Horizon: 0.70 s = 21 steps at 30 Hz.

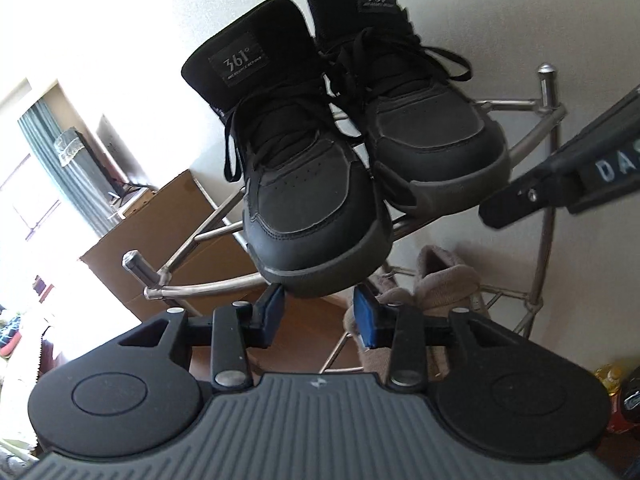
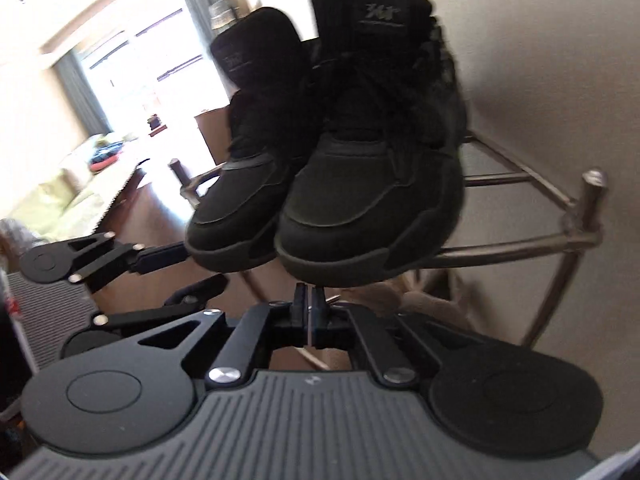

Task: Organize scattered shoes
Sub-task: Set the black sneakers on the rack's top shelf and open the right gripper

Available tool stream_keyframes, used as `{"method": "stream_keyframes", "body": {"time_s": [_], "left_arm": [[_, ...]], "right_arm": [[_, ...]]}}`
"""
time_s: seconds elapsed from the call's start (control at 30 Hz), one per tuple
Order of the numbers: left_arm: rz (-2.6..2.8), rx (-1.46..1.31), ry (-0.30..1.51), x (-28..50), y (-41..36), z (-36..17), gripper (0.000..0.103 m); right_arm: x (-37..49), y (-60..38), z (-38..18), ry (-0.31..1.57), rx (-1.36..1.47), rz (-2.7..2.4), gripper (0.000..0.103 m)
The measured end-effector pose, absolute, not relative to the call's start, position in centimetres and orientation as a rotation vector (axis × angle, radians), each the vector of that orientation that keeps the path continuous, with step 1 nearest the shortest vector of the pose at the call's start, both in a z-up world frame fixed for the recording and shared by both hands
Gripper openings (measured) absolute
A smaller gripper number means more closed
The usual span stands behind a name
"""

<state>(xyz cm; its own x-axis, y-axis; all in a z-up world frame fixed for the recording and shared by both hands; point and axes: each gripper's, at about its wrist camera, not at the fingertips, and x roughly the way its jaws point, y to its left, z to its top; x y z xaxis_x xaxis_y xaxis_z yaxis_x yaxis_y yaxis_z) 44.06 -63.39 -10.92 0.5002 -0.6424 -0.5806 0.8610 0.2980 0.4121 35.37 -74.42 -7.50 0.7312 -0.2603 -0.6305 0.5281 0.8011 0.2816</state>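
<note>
Two black high-top sneakers are being shown side by side on the top tier of a metal shoe rack (image 1: 516,148), toes overhanging the front rail just ahead of both grippers. The left sneaker (image 1: 304,184) is sitting directly above and ahead of the left gripper (image 1: 320,312), whose blue pads (image 1: 366,316) are standing apart with nothing between them; the toe is judged to be just clear of them. The right sneaker (image 2: 372,200) is sitting above and ahead of the right gripper (image 2: 308,308), whose fingers are being held fully together on nothing.

Risk, as judged: both toes are projecting past the rail, so an upward nudge from either gripper could be tipping a sneaker backward or dragging it off the tier. The loose laces (image 1: 232,152) hanging beside the left sneaker could be catching on a finger being withdrawn.

View differences: sharp detail, the tongue labels, and beige slippers (image 1: 436,284) on the lower tier, beyond the left gripper, are being given by the left wrist view, with only part of the right gripper at its right edge. The left gripper's whole linkage, to the left of the right gripper, is being given only by the blurred right wrist view.
</note>
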Motion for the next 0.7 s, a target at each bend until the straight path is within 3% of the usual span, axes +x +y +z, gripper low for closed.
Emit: {"method": "stream_keyframes", "body": {"time_s": [0.4,0.57,0.67,0.7], "left_arm": [[-0.969,0.722,0.346,44.4,-65.9,-10.3,0.049],[-0.962,0.695,0.33,43.7,-65.1,-10.7,0.05],[-0.946,0.659,0.337,42.9,-62.7,-11.2,0.052],[-0.927,0.65,0.349,42.4,-61.3,-11.6,0.053]], "right_arm": [[33.1,-75.7,-5.6,0.621,0.472,-0.491,0.004],[33.3,-74.9,-5.3,0.626,0.435,-0.503,0.01],[32.5,-74.1,-5.2,0.631,0.406,-0.495,0.025],[31.8,-73.4,-5.2,0.626,0.384,-0.486,0.041]]}}
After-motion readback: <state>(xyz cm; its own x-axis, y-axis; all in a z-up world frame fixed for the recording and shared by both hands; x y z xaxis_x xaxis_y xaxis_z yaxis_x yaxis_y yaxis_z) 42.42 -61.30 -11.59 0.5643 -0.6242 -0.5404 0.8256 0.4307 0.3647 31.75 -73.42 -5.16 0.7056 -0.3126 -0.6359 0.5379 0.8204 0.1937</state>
